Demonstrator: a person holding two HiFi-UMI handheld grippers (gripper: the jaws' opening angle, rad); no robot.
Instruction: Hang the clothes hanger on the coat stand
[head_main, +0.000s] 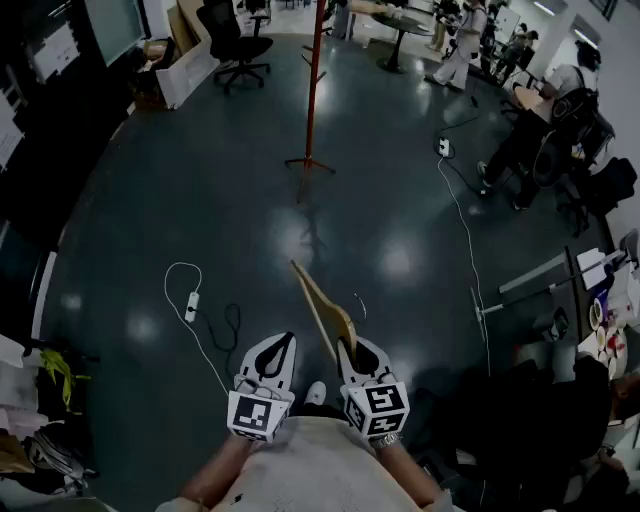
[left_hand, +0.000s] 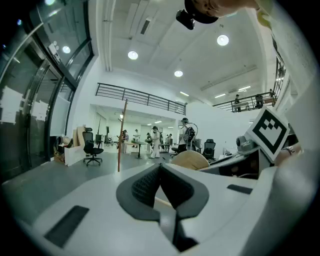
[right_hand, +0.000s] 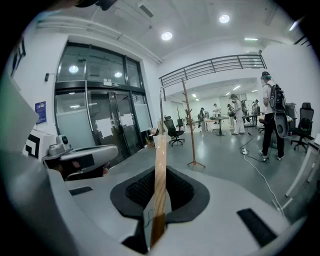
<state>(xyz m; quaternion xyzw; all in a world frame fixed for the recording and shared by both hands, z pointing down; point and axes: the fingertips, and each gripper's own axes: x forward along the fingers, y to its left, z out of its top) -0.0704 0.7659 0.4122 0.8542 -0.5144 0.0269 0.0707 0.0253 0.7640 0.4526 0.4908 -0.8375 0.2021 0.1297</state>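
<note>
A light wooden clothes hanger (head_main: 322, 308) sticks up and forward from my right gripper (head_main: 352, 352), whose jaws are shut on its lower end. In the right gripper view the hanger (right_hand: 160, 175) runs as a thin edge-on strip between the dark pads, its metal hook rising above. The red coat stand (head_main: 311, 90) stands well ahead on the dark floor, also seen as the thin coat stand (right_hand: 189, 125) and the coat stand (left_hand: 121, 140). My left gripper (head_main: 276, 356) sits beside the right one, shut and with nothing in it (left_hand: 160, 169).
A white power strip with its cable (head_main: 190, 305) lies on the floor at the left. Another white cable (head_main: 462, 225) runs along the right. A black office chair (head_main: 236, 45) and people stand at the far end. A desk (head_main: 600, 290) fills the right edge.
</note>
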